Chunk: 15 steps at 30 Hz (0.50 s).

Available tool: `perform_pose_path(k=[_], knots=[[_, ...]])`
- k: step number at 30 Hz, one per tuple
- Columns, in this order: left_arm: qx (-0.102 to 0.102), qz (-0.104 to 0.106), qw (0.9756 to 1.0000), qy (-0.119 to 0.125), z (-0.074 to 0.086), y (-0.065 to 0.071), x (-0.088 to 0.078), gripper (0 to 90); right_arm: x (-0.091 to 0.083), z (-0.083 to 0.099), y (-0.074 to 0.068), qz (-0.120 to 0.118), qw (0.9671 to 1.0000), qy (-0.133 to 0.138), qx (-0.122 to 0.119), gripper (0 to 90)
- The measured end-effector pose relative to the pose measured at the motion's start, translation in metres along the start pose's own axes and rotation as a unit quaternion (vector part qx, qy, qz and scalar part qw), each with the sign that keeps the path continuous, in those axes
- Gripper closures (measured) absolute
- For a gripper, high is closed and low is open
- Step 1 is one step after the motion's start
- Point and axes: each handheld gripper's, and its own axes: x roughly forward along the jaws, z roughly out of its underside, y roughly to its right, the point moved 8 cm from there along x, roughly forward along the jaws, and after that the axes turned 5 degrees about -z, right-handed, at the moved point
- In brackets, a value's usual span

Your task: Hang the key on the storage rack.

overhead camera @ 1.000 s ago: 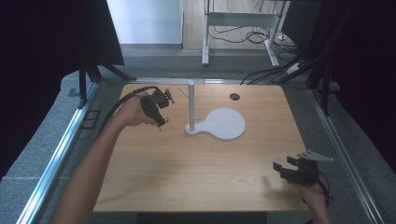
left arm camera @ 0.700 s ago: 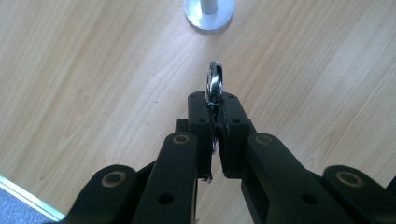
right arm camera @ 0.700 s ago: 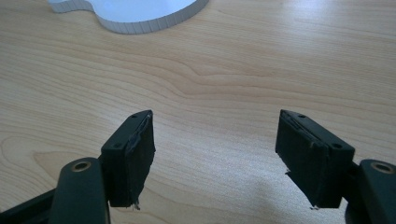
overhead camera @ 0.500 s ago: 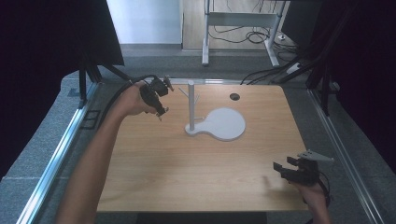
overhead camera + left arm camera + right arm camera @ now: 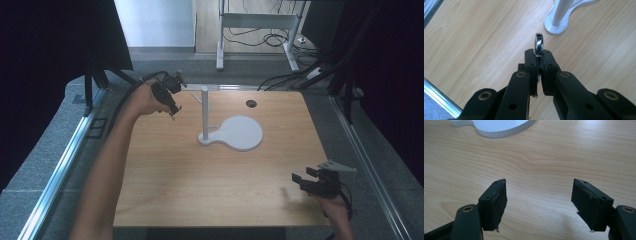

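A small shiny metal ring (image 5: 538,44) sits pinched edge-on between the pressed-together jaws of the left gripper (image 5: 539,53), most of it standing proud of the pads, probably so it can be slipped over something. In the high view that gripper (image 5: 169,95) hangs above the bench's (image 5: 165,170) far left corner, just beside the white stand (image 5: 204,114), whose post carries short pegs that look made to take such a ring. The right gripper (image 5: 539,203), its jaws spread wide and empty, waits low over the near right corner, out of the way.
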Motion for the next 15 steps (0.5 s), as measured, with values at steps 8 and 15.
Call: perform_pose_path(k=[8,15], knots=[[-0.014,-0.004,0.9999,-0.008,-0.005,-0.004,0.005,85.7,0.001,-0.001,0.001,-0.001,1.0,0.003,0.001,29.1],[-0.016,-0.013,0.9998,-0.003,-0.018,-0.004,-0.002,85.8,0.004,-0.001,0.0,-0.004,1.0,-0.001,-0.002,29.1]])
